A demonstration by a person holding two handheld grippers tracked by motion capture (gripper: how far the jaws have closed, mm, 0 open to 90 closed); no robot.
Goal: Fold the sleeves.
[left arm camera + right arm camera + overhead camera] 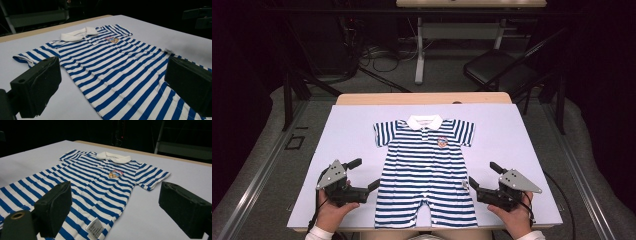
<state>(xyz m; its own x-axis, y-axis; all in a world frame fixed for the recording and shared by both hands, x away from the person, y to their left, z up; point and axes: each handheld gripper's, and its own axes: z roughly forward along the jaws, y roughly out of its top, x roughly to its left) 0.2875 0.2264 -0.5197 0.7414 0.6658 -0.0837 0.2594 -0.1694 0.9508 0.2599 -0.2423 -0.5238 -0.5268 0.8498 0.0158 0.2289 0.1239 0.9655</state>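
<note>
The counter [352,125] carries a white sheet; a striped romper [427,170] lies flat in its middle, collar away from the person; the left gripper [368,175] rests just beside its left edge, jaws apart; the right gripper [482,176] sits by its right edge, jaws apart too, holding nothing.

The romper's [120,72] leg ends run past the bottom edge.

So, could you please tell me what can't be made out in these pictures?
- Romper: the back is hidden against the table in all views.
- Care label: print too small to read, right gripper view.
- Chest badge: design too small, high view.
- Romper legs: cut off by the bottom edge, left gripper view.
</note>
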